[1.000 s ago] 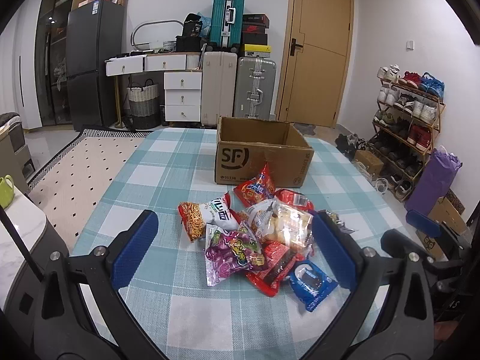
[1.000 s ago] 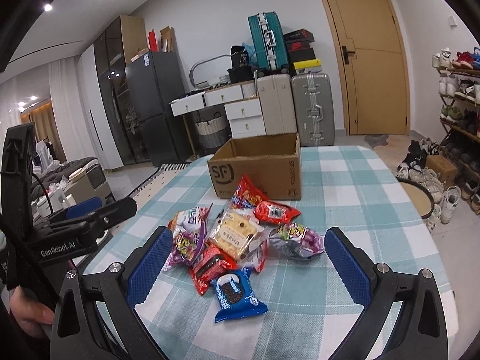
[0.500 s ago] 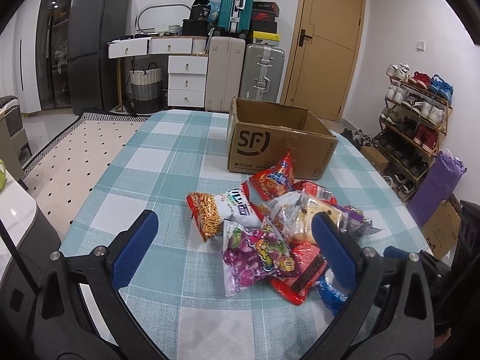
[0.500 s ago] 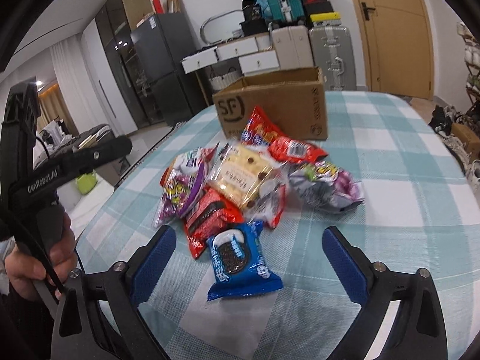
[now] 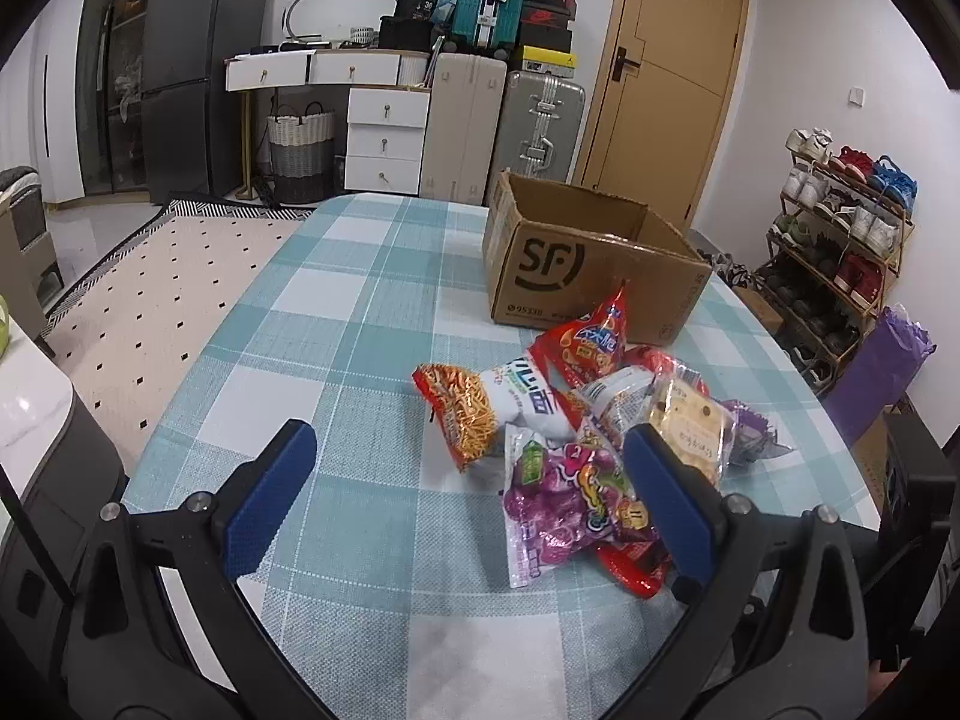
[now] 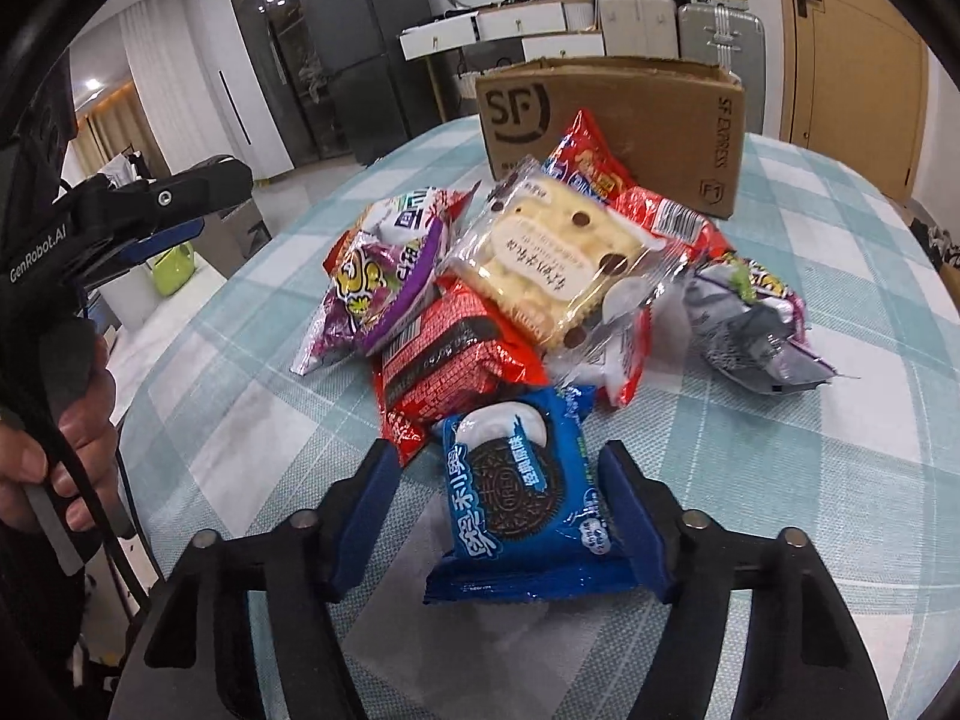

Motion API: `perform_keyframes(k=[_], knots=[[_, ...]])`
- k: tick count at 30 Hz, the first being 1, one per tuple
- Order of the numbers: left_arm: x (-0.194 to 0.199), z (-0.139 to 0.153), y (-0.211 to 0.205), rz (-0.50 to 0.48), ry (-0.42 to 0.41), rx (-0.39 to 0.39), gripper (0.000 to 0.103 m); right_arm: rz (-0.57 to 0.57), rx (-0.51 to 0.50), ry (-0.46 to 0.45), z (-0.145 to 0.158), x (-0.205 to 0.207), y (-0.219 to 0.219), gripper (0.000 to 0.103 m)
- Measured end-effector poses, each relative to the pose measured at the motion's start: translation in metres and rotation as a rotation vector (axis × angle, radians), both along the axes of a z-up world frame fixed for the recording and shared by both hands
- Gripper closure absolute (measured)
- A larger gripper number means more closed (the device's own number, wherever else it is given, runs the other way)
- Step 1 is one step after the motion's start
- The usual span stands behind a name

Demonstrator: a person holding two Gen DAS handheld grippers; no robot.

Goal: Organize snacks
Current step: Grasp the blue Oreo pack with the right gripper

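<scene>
A pile of snack packets lies on the checked tablecloth in front of an open SF cardboard box (image 5: 594, 267), which also shows in the right wrist view (image 6: 618, 114). My right gripper (image 6: 501, 492) is low on the table, its jaws partly closed around a blue Oreo packet (image 6: 516, 498), with a gap still at the left finger. Behind it lie a red packet (image 6: 444, 354), a cracker packet (image 6: 552, 258) and a purple packet (image 6: 378, 294). My left gripper (image 5: 468, 474) is open and empty above the table, left of the purple packet (image 5: 570, 504) and an orange noodle-snack packet (image 5: 480, 405).
The table (image 5: 336, 312) has rounded edges. A second purple-grey packet (image 6: 750, 324) lies at the pile's right. The left gripper's body and the hand holding it (image 6: 66, 420) are at the left of the right wrist view. Suitcases, drawers and a shoe rack (image 5: 840, 240) stand beyond.
My right gripper has dropped down and forward to the Oreo packet and narrowed around it. My left gripper has shifted left, so the pile now sits to its right.
</scene>
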State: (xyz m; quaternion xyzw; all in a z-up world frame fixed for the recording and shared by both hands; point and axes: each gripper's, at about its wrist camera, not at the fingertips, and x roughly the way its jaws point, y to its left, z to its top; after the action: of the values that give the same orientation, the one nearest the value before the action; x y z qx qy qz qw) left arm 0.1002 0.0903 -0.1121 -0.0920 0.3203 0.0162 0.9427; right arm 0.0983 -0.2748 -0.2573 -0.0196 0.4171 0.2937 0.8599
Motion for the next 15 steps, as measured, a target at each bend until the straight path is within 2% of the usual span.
perform_keyframes(k=[2,4,6,15], knots=[[0.000,-0.002,0.002,0.006,0.007,0.002,0.001,-0.003,0.001,0.012,-0.003,0.004,0.000,0.039],[-0.001,-0.004,0.003,0.009,0.013,0.001,0.001,-0.008,0.007,0.017,-0.002,0.002,-0.002,0.052],[-0.003,-0.006,0.003,0.010,0.024,-0.001,0.001,-0.015,-0.001,0.010,-0.002,0.001,-0.005,0.059],[-0.016,-0.007,0.001,-0.001,0.058,-0.011,0.001,-0.018,0.023,-0.007,0.001,-0.011,-0.012,0.060]])
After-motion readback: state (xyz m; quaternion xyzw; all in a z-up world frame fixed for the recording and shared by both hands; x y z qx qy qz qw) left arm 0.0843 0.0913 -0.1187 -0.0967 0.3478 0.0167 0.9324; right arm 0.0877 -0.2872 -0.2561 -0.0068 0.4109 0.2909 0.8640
